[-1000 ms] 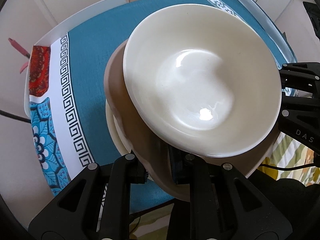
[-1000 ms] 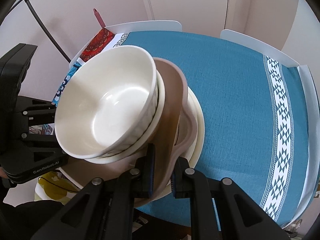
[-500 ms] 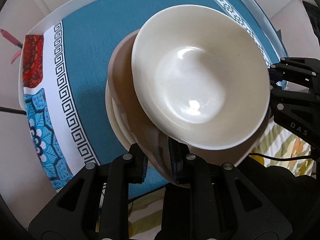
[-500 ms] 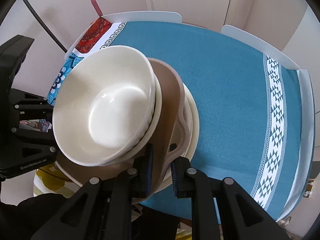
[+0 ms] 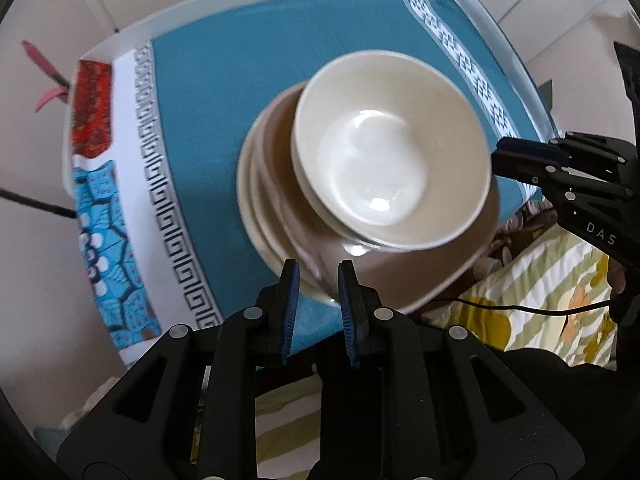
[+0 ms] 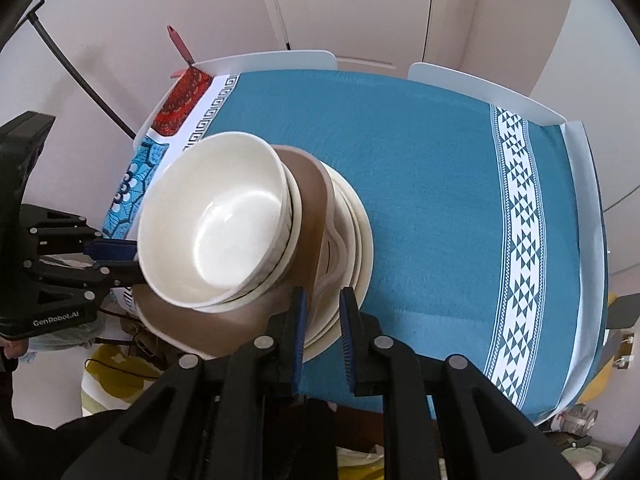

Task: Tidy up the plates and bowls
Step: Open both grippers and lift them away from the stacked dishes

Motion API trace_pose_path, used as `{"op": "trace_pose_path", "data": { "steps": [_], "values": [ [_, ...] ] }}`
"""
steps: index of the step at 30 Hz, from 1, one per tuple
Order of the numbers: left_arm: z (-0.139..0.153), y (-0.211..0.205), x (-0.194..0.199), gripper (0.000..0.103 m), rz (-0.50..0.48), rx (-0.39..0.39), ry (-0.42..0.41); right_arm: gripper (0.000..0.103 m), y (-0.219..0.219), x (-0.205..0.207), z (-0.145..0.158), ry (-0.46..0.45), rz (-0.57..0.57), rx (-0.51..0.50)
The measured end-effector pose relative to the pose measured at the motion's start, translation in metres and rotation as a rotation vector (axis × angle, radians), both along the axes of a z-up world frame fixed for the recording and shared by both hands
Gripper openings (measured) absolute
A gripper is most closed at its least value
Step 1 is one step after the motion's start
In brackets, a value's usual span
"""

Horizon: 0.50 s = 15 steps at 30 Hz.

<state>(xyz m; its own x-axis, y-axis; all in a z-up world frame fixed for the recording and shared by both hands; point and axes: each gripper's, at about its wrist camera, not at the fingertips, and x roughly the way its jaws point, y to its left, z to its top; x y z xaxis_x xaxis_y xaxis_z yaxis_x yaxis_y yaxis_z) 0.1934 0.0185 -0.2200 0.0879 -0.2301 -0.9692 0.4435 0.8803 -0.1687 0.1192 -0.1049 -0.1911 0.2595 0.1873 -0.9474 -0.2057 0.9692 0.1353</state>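
Teal tablecloth (image 6: pixel 420 168) on a white-edged table, pale walls behind.

Item: one stack at the near edge of the cloth. White bowl (image 6: pixel 224 224) on top, a second bowl nested under it, then a brown plate (image 6: pixel 312 184), then cream plates (image 6: pixel 360 240). The upper pieces sit off-centre towards the near corner.

Handling (judged): glazed ceramic, so stiff, heavy as a stack, slick and chip-prone. The bowls may slide on a tilt. Best taken by the rims of the lower plates on opposite sides and kept level.

Left gripper (image 5: pixel 318 308): pads drawn close with a narrow slit between them. A plate rim shows through the slit but appears lower down and not pinched. Empty.

Right gripper (image 6: pixel 323 320): same, nearly clenched and empty.

Views: the left wrist alone shows a red mat (image 5: pixel 90 112) in full and striped bedding (image 5: pixel 540 280) below the table. The right wrist alone shows the bowls' dark rim line, a door (image 6: pixel 348 4) and the bare far half of the cloth.
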Motion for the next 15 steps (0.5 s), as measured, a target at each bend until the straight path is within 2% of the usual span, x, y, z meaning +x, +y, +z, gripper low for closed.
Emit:
{"op": "trace_pose_path", "data": {
  "steps": [2,5,8,12,14,15],
  "values": [
    [0.012,0.004,-0.008,0.016,0.025,-0.002,-0.024,0.015,-0.001,-0.004,0.009,-0.018,0.01,0.004],
    [0.04,0.012,-0.024,0.017,0.072,-0.025,-0.102,0.015,-0.002,-0.013,0.027,-0.062,0.02,0.012],
    [0.08,0.016,-0.046,0.017,0.134,-0.059,-0.257,0.015,-0.003,-0.023,0.051,-0.121,0.019,0.032],
    [0.144,0.018,-0.084,0.017,0.215,-0.09,-0.546,0.015,-0.004,-0.045,0.098,-0.263,0.015,0.026],
    [0.163,0.011,-0.095,0.025,0.237,-0.082,-0.641,0.016,-0.006,-0.055,0.119,-0.331,0.003,0.029],
    [0.174,0.008,-0.101,0.046,0.25,-0.078,-0.689,0.025,-0.008,-0.061,0.132,-0.373,-0.009,0.029]
  ]
}}
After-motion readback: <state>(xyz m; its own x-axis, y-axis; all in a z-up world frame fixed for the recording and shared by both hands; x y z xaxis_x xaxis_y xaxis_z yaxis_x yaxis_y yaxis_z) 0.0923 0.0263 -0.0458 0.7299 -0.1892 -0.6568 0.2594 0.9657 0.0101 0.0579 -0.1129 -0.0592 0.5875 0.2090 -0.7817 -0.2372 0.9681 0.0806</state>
